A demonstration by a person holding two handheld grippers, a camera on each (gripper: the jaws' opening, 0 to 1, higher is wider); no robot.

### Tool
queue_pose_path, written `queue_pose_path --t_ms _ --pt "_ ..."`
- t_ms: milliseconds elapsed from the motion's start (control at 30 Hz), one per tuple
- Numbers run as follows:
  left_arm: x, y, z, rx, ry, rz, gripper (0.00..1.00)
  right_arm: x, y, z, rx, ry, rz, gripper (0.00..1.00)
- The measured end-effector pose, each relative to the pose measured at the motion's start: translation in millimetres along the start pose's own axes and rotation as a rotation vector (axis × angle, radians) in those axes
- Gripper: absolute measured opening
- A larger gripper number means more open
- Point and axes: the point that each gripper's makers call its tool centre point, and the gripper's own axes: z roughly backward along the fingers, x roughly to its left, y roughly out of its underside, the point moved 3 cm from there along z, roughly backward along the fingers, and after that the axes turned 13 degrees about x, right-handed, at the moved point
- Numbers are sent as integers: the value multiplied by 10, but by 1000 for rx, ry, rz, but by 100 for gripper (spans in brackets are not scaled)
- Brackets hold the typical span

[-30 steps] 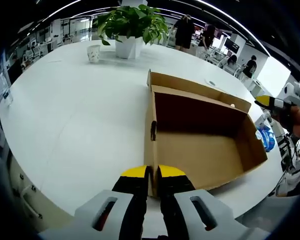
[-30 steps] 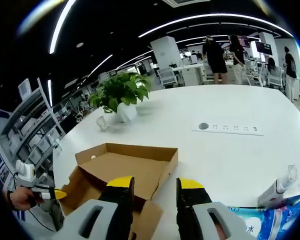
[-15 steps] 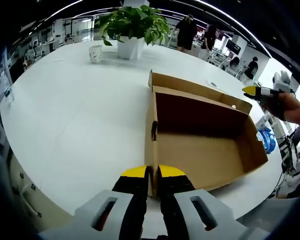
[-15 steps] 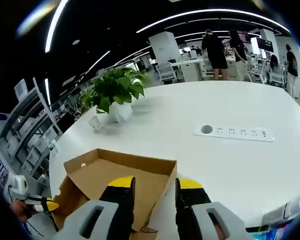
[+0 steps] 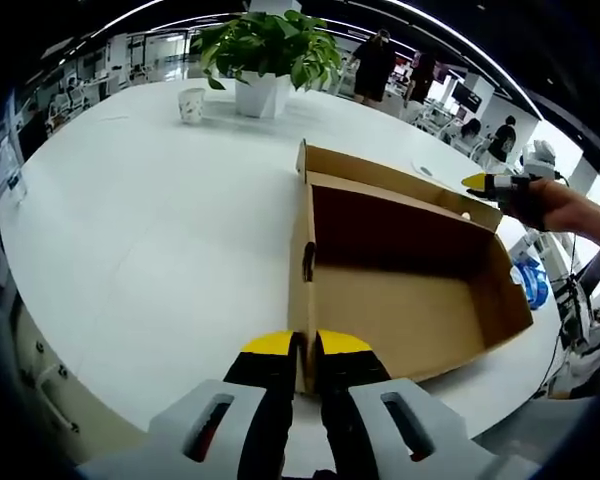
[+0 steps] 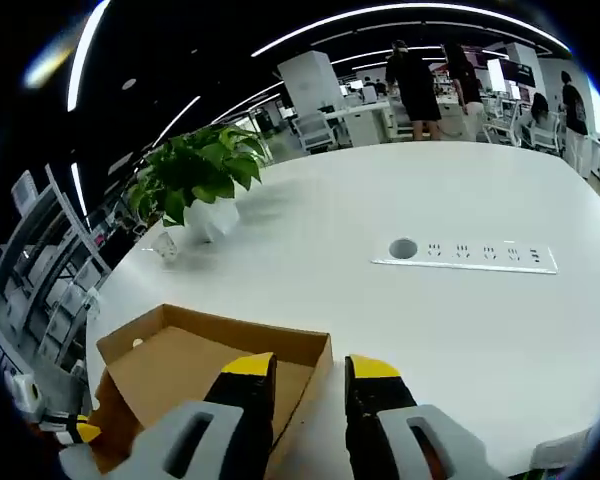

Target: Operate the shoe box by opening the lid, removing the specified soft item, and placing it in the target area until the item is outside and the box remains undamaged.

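Brown cardboard makes the shoe box (image 5: 400,290), which lies open on the white table (image 5: 150,220). At 6 o'clock in the left gripper view, the left gripper (image 5: 305,350) is clamped on the box's near wall, as before. At 3 o'clock, the right gripper (image 5: 485,183) has moved in over the far wall. In the right gripper view, the right gripper (image 6: 310,375) has its jaws apart over the box (image 6: 180,365) corner. No soft item shows inside, so I think it is only getting ready.
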Motion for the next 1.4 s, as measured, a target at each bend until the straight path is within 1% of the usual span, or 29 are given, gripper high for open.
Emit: queue_pose_path --t_ms 133,167,267,400,500,600,733,800,933,1100,1267,1400 --pt "11 -9 -25 0 1 3 5 17 36 -123 36 2 -3 23" --pt "11 -10 -28 0 0 3 5 -23 19 -186 45 4 -4 23" --pt "11 -10 -26 0 0 4 5 -58 19 -310 62 4 -8 22" --pt "33 -18 -52 2 0 3 5 -105 -22 -428 61 16 -20 15" --pt "41 -19 -64 3 -2 -1 5 -149 8 -496 92 40 -27 9" --pt "49 -18 -77 2 -1 -2 5 -191 12 -524 100 60 -42 6" --pt "56 -12 -91 2 1 3 5 -200 9 -497 101 75 -56 4" --pt "54 -11 -96 5 -1 -3 5 -210 -8 -472 104 97 -39 2" --pt "38 0 -91 5 -6 -11 5 -231 -57 -424 103 111 -29 1" --pt "21 2 -99 8 -6 -15 5 -201 -92 -278 88 127 -25 0" --pt "10 11 -95 13 -4 -28 5 -166 -145 -84 49 139 -23 0" --pt "-2 9 -96 15 -1 -39 5 -100 -194 92 15 134 -5 0"
